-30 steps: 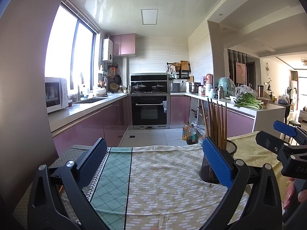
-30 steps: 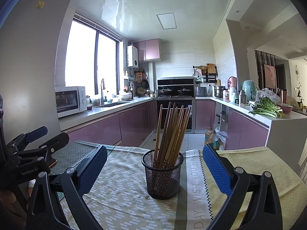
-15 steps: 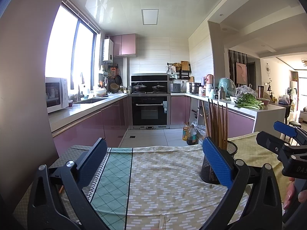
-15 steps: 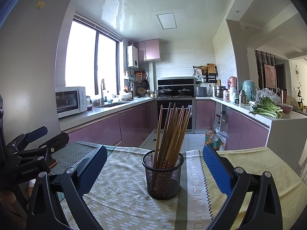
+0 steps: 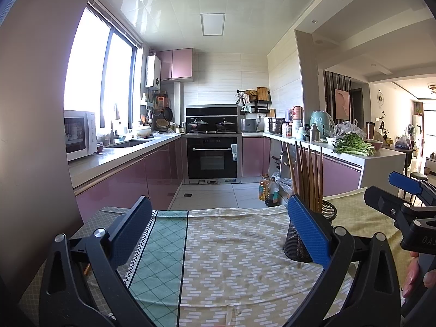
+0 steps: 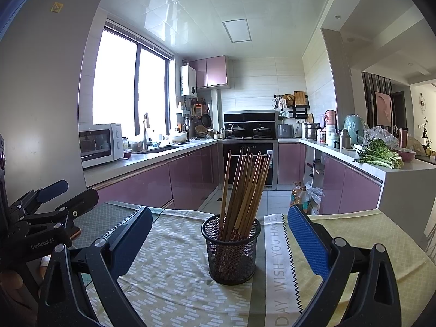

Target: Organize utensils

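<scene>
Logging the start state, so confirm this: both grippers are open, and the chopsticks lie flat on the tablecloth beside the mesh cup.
One thing is wrong. The chopsticks stand upright inside the mesh cup, not flat beside it; the right wrist view shows this. The left gripper and right gripper are open.

At the left edge of the right wrist view, the left tool (image 6: 51, 194) bears "GenRobot.AI" in white on its black body. Lower centre-right, the tablecloth (image 6: 278, 261) has a pale band printed "WISH YOU HAVE" and "DAY". In the left wrist view, the right tool (image 5: 406, 193) at the right edge shows only "DAS".
</scene>
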Available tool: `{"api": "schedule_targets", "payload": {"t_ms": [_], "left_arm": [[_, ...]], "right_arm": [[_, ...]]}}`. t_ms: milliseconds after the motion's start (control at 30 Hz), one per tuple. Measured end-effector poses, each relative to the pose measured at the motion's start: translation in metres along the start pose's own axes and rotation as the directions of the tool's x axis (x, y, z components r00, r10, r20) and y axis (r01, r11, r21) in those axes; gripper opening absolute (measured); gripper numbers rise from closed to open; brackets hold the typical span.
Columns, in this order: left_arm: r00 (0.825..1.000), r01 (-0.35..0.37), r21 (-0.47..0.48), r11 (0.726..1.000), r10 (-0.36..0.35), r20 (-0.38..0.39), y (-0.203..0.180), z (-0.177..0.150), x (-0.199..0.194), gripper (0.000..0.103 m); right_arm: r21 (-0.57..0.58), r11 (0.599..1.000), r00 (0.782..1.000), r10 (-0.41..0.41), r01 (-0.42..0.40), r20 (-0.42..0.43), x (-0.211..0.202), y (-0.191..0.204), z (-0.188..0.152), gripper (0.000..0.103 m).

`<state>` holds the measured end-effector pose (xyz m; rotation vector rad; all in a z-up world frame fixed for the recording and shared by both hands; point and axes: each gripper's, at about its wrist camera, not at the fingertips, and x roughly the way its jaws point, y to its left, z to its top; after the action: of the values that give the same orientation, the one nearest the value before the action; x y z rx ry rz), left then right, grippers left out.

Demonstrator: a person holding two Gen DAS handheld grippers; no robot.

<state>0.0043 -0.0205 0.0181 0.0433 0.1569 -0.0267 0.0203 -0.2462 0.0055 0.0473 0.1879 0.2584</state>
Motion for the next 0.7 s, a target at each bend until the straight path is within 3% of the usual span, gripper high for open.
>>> {"api": "schedule_targets", "payload": {"t_ms": [700], "left_arm": [[1.0, -0.006, -0.002, 1.0, 0.006, 0.002, 0.0002, 0.0022, -0.0014, 0.098]], "right_arm": [[0.007, 1.0, 1.0, 0.001, -0.001, -0.008, 0.0011, -0.0013, 0.0003, 0.096]]}}
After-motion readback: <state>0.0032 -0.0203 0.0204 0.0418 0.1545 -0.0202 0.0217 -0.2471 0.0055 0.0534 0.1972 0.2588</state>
